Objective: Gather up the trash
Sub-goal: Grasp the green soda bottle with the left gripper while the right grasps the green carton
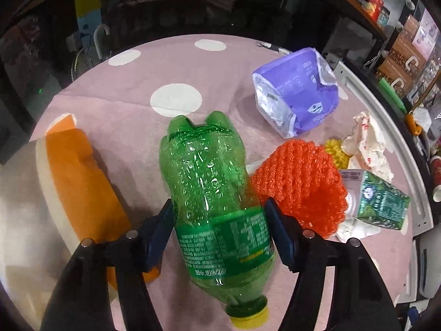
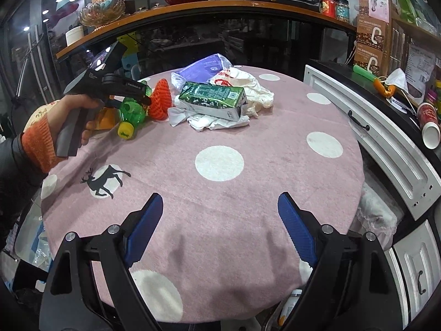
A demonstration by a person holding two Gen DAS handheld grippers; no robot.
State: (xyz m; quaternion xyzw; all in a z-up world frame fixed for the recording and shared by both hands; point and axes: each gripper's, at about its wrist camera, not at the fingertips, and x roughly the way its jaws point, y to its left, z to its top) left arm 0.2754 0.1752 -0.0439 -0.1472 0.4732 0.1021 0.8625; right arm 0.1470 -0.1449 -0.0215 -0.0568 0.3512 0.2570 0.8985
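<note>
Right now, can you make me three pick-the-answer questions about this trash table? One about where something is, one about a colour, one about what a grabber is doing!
1. Where does the green drink carton lie?
A. on crumpled white plastic bags
B. on the floor
C. inside the purple package

2. What colour is the cap of the green plastic bottle?
A. red
B. yellow
C. blue

3. What is the right gripper doing?
A. squeezing the carton
B. holding a cup
C. open, holding nothing

Answers:
1 A, the white plastic bags spread out under the carton.
2 B, the cap shows yellow in both views.
3 C, its jaws stand wide apart over the pink dotted tablecloth, while the left gripper clamps the bottle.
</note>
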